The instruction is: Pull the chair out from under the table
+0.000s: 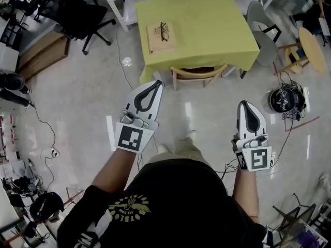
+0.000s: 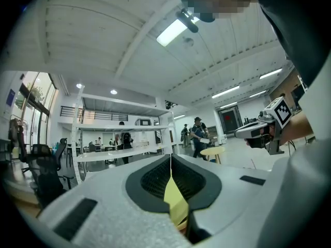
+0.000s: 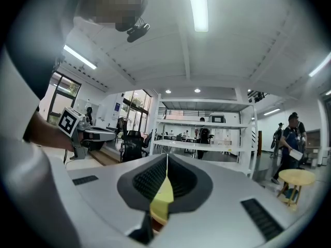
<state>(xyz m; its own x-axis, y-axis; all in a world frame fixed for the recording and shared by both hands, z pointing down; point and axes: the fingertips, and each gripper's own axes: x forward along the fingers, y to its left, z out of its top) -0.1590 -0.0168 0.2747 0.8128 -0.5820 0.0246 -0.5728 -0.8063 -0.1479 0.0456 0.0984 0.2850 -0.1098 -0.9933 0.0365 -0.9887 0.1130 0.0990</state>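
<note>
In the head view a wooden chair (image 1: pixel 199 72) with a curved back rail is tucked under the near edge of a table covered by a yellow cloth (image 1: pixel 207 19). My left gripper (image 1: pixel 156 83) is held out over the floor, its tip just short of the cloth's near left corner. My right gripper (image 1: pixel 243 104) hangs to the right, farther back from the table. Both are shut and hold nothing. In the left gripper view the shut gripper (image 2: pixel 170 157) points level, with yellow cloth (image 2: pixel 176 205) showing below. The right gripper view shows its gripper (image 3: pixel 166 157) shut too.
A book with glasses on it (image 1: pixel 161 36) lies on the table. A black office chair (image 1: pixel 72 9) stands at the far left. A grey chair (image 1: pixel 262 32), a round wooden stool (image 1: pixel 312 48) and black gear with cables on the floor (image 1: pixel 287 99) are at the right.
</note>
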